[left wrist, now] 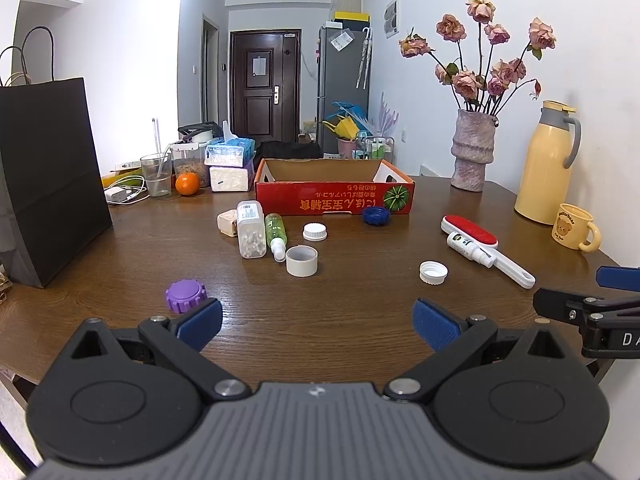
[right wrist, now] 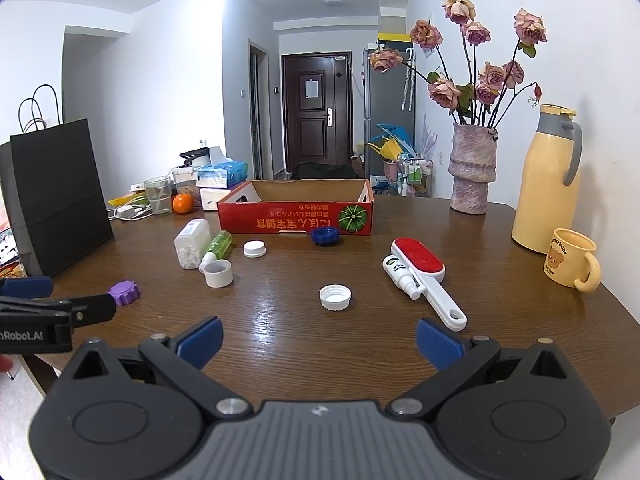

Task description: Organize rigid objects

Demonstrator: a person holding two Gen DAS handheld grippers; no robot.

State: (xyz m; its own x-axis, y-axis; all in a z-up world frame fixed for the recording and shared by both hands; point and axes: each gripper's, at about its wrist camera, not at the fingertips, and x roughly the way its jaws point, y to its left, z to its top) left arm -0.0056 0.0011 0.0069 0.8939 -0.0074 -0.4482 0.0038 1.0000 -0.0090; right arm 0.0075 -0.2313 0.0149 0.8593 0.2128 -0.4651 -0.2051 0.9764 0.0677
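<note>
Wood-grain desk [left wrist: 340, 320] carrying loose rigid items in front of an open red cardboard box [left wrist: 335, 196], which looks like the intended container and appears empty as far as its interior shows. Left claw [left wrist: 318, 322] and right claw [right wrist: 319, 340] both hover above the near edge with blue pads spread wide, holding nothing. Scattered items, from the left: a purple cap [left wrist: 185, 295] just beside the left claw's left pad; a clear pill jar [left wrist: 251, 230] lying beside a green spray bottle [left wrist: 275, 236], the two side by side and seemingly touching; a white tape-like ring [left wrist: 301, 260] near the bottle's nozzle; a small white cap [left wrist: 315, 231]; a blue cap [left wrist: 376, 215] close against the box wall; an upturned white cap [right wrist: 335, 297] directly ahead of the right claw; and a red lint brush [right wrist: 420, 270] with a small white tube [right wrist: 400, 274] resting along its edge.

Likely hazards, judged from this layout: low round caps may skid or flip if the pads close off-centre on the glossy surface. The jar and bottle, being cylinders on their sides, may roll when one is lifted away from the other. Raising the brush could drag or spill the tube leaning on it. The two claws work close together, so crossing paths risks a collision. A wide swing to the right could strike the yellow mug [right wrist: 570, 258].
</note>
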